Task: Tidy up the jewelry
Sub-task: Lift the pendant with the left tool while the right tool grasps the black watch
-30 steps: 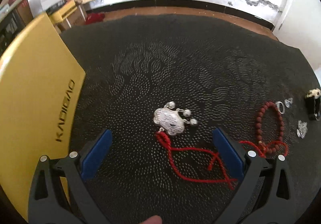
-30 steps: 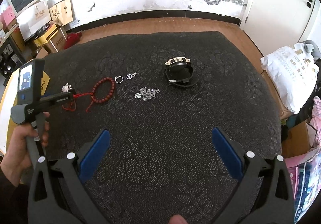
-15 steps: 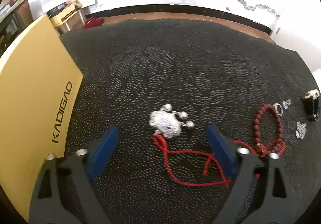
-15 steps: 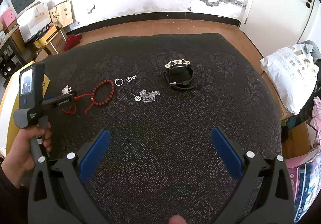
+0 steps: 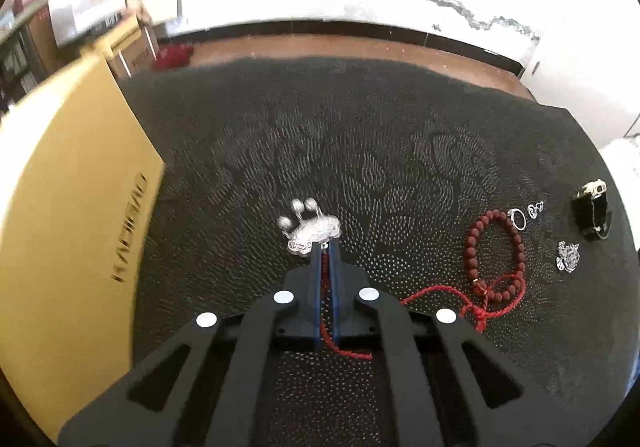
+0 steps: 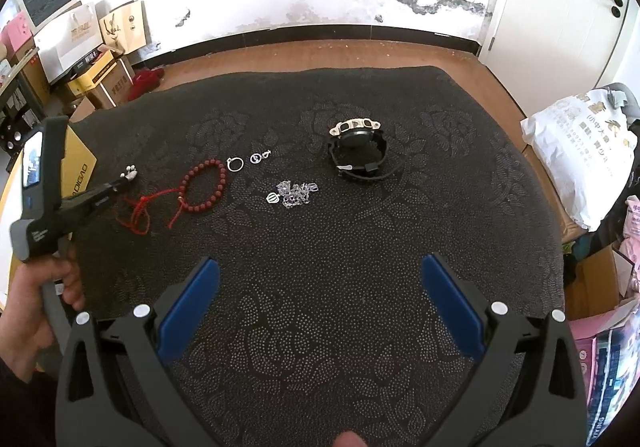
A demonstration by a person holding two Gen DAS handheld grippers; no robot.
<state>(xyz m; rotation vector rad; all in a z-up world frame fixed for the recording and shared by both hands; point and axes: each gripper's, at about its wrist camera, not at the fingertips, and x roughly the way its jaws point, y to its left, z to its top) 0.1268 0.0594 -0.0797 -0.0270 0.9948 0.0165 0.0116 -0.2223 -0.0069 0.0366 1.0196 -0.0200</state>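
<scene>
My left gripper (image 5: 326, 247) is shut on the red cord (image 5: 436, 291) of a silver lock pendant (image 5: 314, 234), right behind the pendant, at the black cloth. It also shows in the right wrist view (image 6: 122, 183) at the far left. A red bead bracelet (image 5: 494, 253) lies to the right, with a silver ring (image 5: 518, 219), a small charm (image 5: 535, 209), a silver chain heap (image 5: 568, 255) and a black watch (image 5: 592, 213) beyond. My right gripper (image 6: 320, 289) is open and empty above the cloth's near part, well short of the chain heap (image 6: 294, 193) and watch (image 6: 358, 151).
A yellow box lid (image 5: 68, 215) lies along the cloth's left side. The black patterned cloth (image 6: 360, 247) covers the table. Cardboard boxes (image 6: 100, 67) stand on the floor at the back left, and a white bag (image 6: 580, 151) sits at the right.
My left gripper has moved forward and closed on the red cord by the pendant. The pendant has turned and shifted. My right gripper has stayed in place.
</scene>
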